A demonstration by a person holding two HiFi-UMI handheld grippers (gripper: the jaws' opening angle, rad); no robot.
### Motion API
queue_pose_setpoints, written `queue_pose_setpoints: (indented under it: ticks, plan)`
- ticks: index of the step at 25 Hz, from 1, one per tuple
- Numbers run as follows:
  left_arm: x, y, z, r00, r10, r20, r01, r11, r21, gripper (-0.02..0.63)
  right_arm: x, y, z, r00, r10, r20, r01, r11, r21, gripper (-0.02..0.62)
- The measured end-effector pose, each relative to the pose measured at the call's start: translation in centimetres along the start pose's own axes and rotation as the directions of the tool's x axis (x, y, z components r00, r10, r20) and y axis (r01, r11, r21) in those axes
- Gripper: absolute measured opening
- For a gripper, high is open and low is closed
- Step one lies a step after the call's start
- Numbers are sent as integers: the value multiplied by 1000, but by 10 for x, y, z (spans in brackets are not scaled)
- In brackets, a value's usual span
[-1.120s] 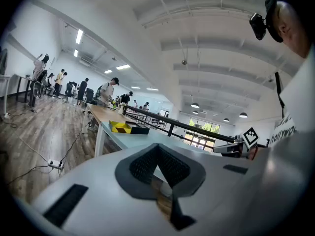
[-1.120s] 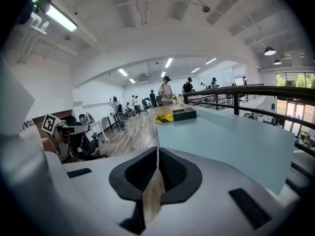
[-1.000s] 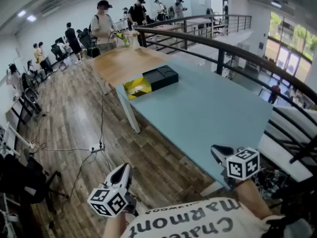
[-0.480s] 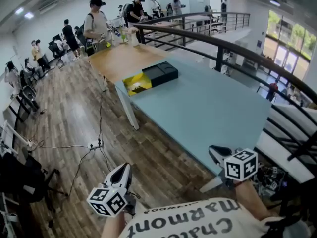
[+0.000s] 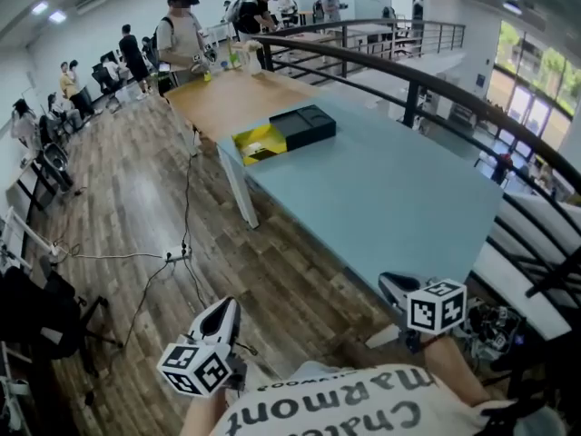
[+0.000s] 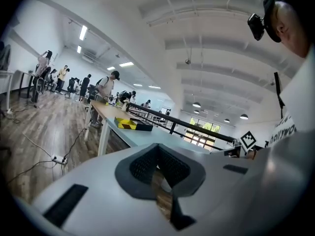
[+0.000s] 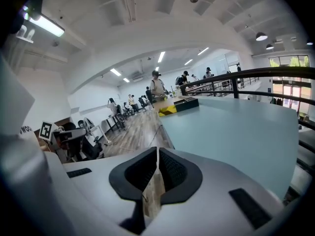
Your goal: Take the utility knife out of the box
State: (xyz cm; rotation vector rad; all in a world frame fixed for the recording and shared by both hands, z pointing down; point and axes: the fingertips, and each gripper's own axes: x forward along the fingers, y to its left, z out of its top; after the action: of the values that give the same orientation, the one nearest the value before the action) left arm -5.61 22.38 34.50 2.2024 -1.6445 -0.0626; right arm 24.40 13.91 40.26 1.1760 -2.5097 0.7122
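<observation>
Our left gripper (image 5: 225, 309) has its jaws pressed fully together with nothing between them. It hangs over the wooden floor (image 5: 136, 198), off the near left side of the blue table (image 5: 381, 198). Our right gripper (image 5: 392, 285) is closed just as tightly and is also empty, and it hovers at the table's near corner.

The box (image 5: 289, 132) lies at the far end of the table, close to its left edge and well apart from both grippers. It is black, with a yellow and black section at the end nearest that edge. At this range we cannot make out the utility knife inside it.

A wooden table (image 5: 227, 98) butts against the blue table's far end, and a person (image 5: 182, 39) stands beyond it. A dark railing (image 5: 436, 84) runs along the blue table's right side. A power strip (image 5: 177, 254) with trailing cables lies on the floor to the table's left.
</observation>
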Motion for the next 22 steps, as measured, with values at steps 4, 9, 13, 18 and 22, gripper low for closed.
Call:
queue_pose_setpoints:
  ticks: [4,9,13,18,22]
  plan:
    - [-3,2,-2,1000,7,-21,-7,1000,-3,2,9,14,11,1000,24,17,-23,999,-25,41]
    - [-2,9,8,1000,9,-11,-9,1000,7,2,32,25,6,996,81,37,-83,995,51,41]
    - [-2,26,6,1000,18,-19,-18,1000,8,2,48,28,15,993,98,60,-103,990,96,41]
    - [11,52,14,999,27,-31,-28,999,-16,2,79,34,22,996,83,19,-84,995,60,41]
    - [40,80,32,999,0,-35,-1,1000,-30,2,110,31,44,998,53,14,-54,996,71,41]
